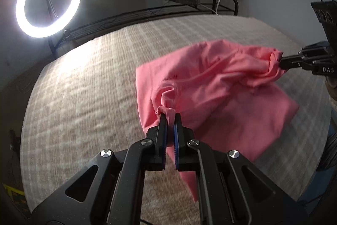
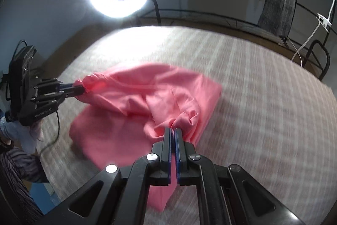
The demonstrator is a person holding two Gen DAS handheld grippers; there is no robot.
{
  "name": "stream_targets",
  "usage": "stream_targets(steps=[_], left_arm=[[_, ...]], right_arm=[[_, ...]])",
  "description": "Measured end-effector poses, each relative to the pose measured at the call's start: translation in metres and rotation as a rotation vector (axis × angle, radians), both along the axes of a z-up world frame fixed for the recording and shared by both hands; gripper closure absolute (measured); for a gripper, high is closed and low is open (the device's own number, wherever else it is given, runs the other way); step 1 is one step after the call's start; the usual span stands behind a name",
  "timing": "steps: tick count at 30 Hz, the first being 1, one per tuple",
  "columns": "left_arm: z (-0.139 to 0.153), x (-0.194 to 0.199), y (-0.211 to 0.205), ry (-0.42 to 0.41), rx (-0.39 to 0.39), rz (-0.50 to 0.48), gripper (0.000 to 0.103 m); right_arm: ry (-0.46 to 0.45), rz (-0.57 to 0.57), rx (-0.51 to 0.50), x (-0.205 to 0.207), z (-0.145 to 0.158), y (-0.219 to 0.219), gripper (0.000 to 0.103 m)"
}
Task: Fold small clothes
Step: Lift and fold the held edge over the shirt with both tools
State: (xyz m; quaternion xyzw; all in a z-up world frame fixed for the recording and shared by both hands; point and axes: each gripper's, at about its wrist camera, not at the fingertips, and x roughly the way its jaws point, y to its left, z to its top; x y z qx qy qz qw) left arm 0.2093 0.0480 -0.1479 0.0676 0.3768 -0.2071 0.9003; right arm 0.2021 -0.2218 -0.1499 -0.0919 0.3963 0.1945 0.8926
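Closest to the left wrist lens, the left gripper (image 1: pixel 170 117) has its blue-lined jaws pinched on a twisted tuft of the pink garment (image 1: pixel 221 85). Opposite, the right gripper (image 2: pixel 174 130) is clamped on another bunch of the same cloth. Between the two pinches the garment hangs stretched and crumpled — its long axis runs from one gripper to the other, with loose fabric drooping toward the striped beige bedcover (image 1: pixel 88 85). Pale lettering on the left gripper's body is too blurred to read surely. Behind the bed glows a ring light (image 1: pixel 48 0).
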Motion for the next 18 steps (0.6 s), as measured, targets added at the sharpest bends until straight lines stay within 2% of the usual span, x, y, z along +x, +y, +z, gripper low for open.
stream_targets(steps=[3, 4, 6, 7, 8, 9, 10, 11, 12, 14, 18], left_arm=[[-0.007, -0.008, 0.000, 0.018, 0.040, -0.019, 0.100], [-0.007, -0.011, 0.001, 0.023, 0.048, -0.025, 0.100], [-0.005, -0.018, 0.006, 0.020, 0.054, -0.035, 0.100], [-0.003, -0.022, 0.008, 0.021, 0.053, -0.041, 0.098], [0.000, -0.024, 0.011, 0.023, 0.050, -0.041, 0.091], [0.002, -0.027, 0.013, 0.023, 0.039, -0.038, 0.086], [0.006, -0.029, 0.018, 0.021, 0.014, -0.034, 0.075], [0.009, -0.027, 0.020, 0.016, -0.002, -0.031, 0.068], [0.013, -0.024, 0.022, 0.014, -0.016, -0.024, 0.066], [0.017, -0.015, 0.021, 0.026, -0.034, -0.018, 0.061], [0.013, 0.008, 0.015, 0.068, -0.055, -0.004, 0.057]], right_arm=[[0.001, -0.002, -0.036, -0.009, -0.012, -0.002, 0.102], [0.002, 0.006, -0.052, -0.011, -0.014, -0.002, 0.099], [0.021, 0.056, -0.080, -0.020, -0.017, 0.002, 0.098], [0.027, 0.078, -0.094, -0.024, -0.018, 0.002, 0.086], [0.026, 0.094, -0.112, -0.027, -0.018, 0.002, 0.072], [0.017, 0.103, -0.123, -0.033, -0.018, 0.001, 0.067], [0.013, 0.108, -0.110, -0.036, -0.016, -0.001, 0.066], [0.012, 0.114, -0.083, -0.037, -0.012, -0.004, 0.066], [0.004, 0.114, -0.047, -0.037, -0.006, -0.009, 0.065], [-0.012, 0.087, -0.010, -0.031, 0.002, -0.015, 0.054], [-0.005, 0.040, 0.037, -0.001, 0.009, -0.017, 0.050]])
